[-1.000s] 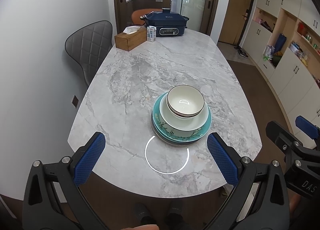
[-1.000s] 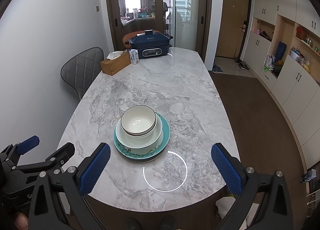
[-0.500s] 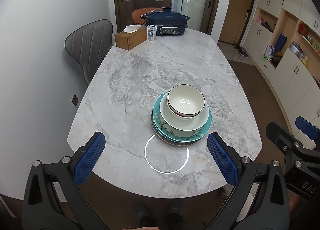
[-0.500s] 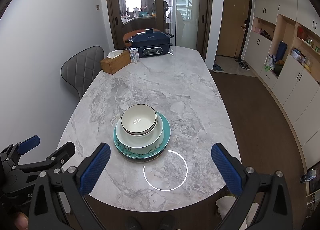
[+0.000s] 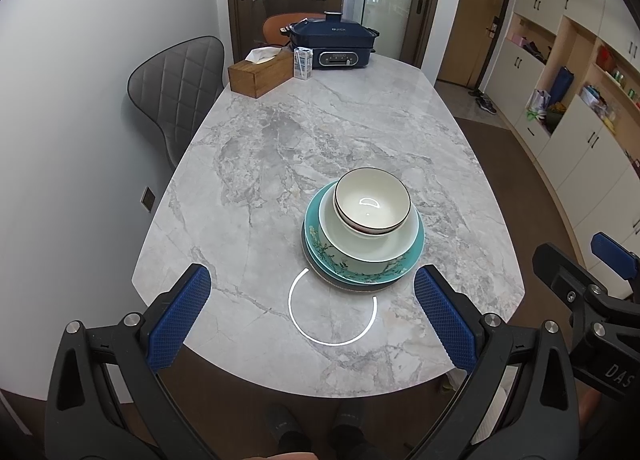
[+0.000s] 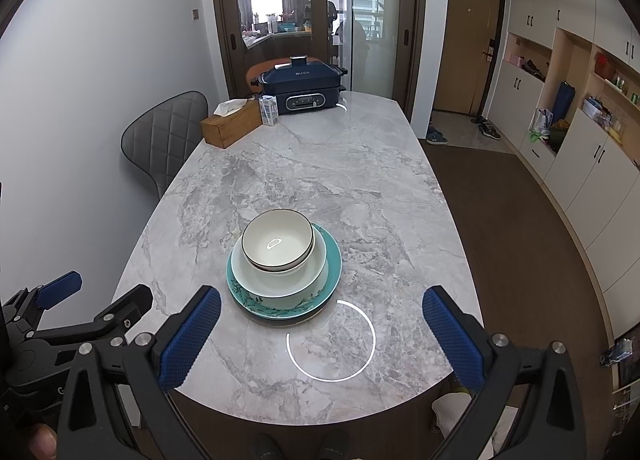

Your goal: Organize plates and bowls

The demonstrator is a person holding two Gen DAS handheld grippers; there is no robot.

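Note:
A stack of dishes stands on the marble table (image 5: 320, 132) near its front end. On top is a small white bowl (image 5: 372, 201) with a dark rim, nested in a wider white bowl (image 5: 372, 246), on a teal flowered plate (image 5: 320, 248) over a darker plate. The stack also shows in the right wrist view (image 6: 278, 244). My left gripper (image 5: 312, 312) is open and empty, held above the front edge, short of the stack. My right gripper (image 6: 322, 334) is open and empty, just right of the stack.
At the table's far end stand a wooden tissue box (image 5: 260, 72), a small carton (image 5: 303, 63) and a dark blue electric cooker (image 5: 332, 45). A grey quilted chair (image 5: 176, 88) stands on the left. Cabinets (image 5: 580, 108) line the right wall.

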